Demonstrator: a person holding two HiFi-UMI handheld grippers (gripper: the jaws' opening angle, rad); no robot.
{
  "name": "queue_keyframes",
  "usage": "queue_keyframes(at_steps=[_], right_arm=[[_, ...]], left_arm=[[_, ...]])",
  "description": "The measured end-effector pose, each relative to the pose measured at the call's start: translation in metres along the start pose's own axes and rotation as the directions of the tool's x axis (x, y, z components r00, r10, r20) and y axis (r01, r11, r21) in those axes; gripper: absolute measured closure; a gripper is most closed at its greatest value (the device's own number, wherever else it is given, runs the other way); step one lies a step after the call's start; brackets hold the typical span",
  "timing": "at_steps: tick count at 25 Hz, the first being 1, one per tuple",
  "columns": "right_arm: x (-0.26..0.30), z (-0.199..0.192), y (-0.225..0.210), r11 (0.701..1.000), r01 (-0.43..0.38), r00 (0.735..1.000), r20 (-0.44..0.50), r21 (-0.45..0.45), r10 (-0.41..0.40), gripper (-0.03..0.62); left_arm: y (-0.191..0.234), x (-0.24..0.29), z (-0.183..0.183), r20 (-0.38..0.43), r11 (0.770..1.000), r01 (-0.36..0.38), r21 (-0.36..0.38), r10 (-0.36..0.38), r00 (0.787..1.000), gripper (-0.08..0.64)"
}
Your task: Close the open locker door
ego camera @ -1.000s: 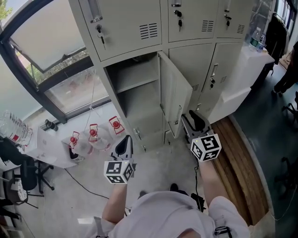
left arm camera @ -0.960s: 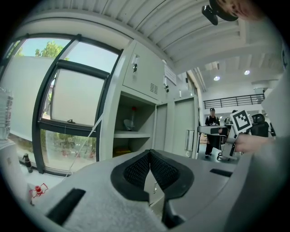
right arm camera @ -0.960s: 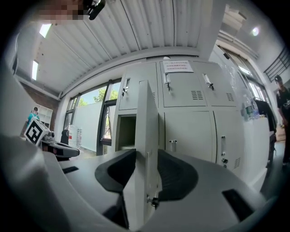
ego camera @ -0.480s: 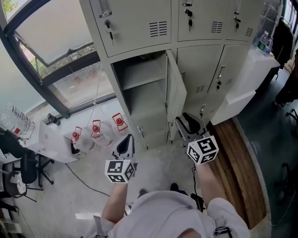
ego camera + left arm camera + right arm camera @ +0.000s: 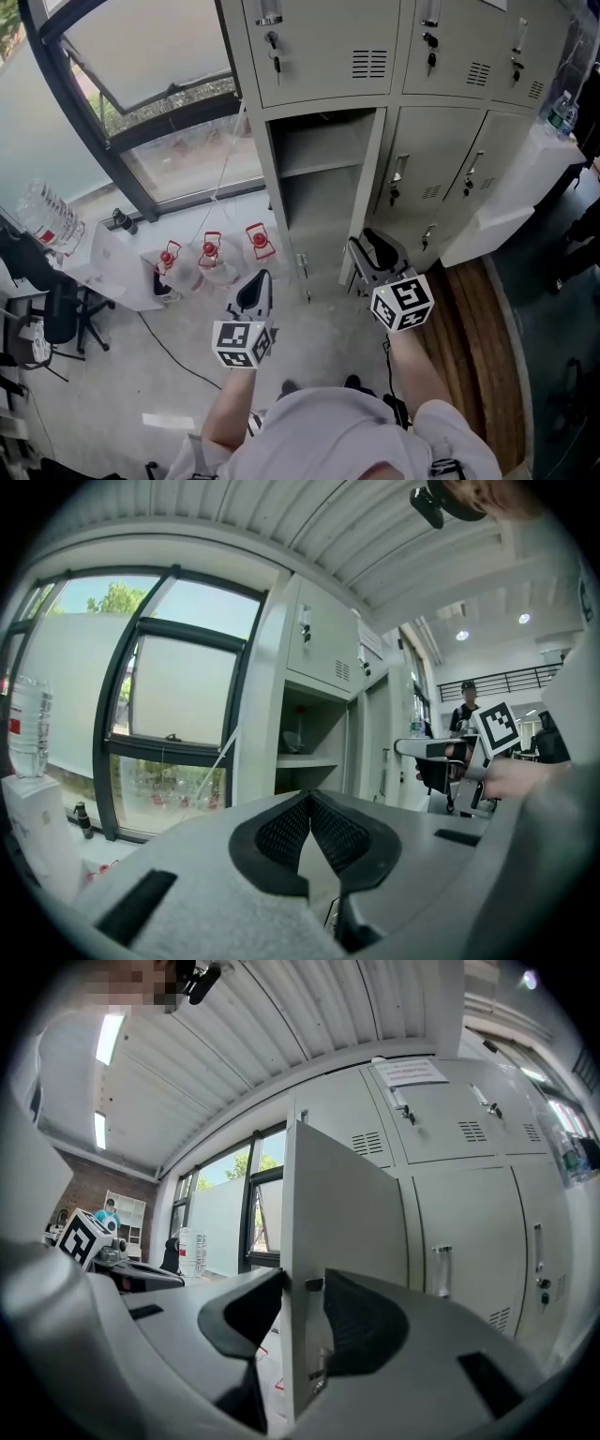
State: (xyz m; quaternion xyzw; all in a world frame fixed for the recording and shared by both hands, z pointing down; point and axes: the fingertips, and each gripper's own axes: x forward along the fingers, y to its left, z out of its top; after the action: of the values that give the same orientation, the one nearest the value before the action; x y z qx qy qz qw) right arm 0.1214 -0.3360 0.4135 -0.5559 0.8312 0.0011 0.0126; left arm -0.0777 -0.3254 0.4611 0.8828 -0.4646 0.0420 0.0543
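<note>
The open locker [image 5: 323, 187] is a lower grey compartment with a shelf inside. Its door [image 5: 372, 192] stands edge-on in the head view, swung out toward me. My right gripper [image 5: 368, 251] is at the door's lower free edge. In the right gripper view the door [image 5: 342, 1213] runs up between the two pads, and the right gripper [image 5: 302, 1283] is shut on its edge. My left gripper [image 5: 254, 290] hangs lower left of the locker, shut and empty. In the left gripper view the left gripper [image 5: 309, 797] has its pads meeting, and the open locker [image 5: 309, 752] is ahead.
Neighbouring locker doors [image 5: 441, 159] are shut. Three water jugs with red caps [image 5: 211, 255] sit on the floor left of the lockers, below a window [image 5: 159, 56]. A white table [image 5: 103, 272] and chair [image 5: 47, 314] stand far left. A white cabinet [image 5: 506, 202] is right.
The door has swung from wide open toward the locker front and now shows edge-on. My right gripper moved left with it. The left gripper stayed put.
</note>
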Motion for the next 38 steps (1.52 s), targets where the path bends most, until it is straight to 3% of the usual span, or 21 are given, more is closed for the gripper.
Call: queue_keyframes(at_steps=[22, 38], right_arm=[[0.109, -0.001, 0.044, 0.998, -0.061, 0.998, -0.017, -0.017, 0.061, 0.476], [0.198, -0.003, 0.03, 0.997, -0.054, 0.997, -0.06, -0.047, 0.051, 0.572]], left_arm=[[0.055, -0.015, -0.014, -0.008, 0.995, -0.087, -0.048, 0.086, 0.996, 0.552], [0.1, -0.024, -0.021, -0.028, 0.982, -0.177, -0.068, 0.176, 0.984, 0.552]])
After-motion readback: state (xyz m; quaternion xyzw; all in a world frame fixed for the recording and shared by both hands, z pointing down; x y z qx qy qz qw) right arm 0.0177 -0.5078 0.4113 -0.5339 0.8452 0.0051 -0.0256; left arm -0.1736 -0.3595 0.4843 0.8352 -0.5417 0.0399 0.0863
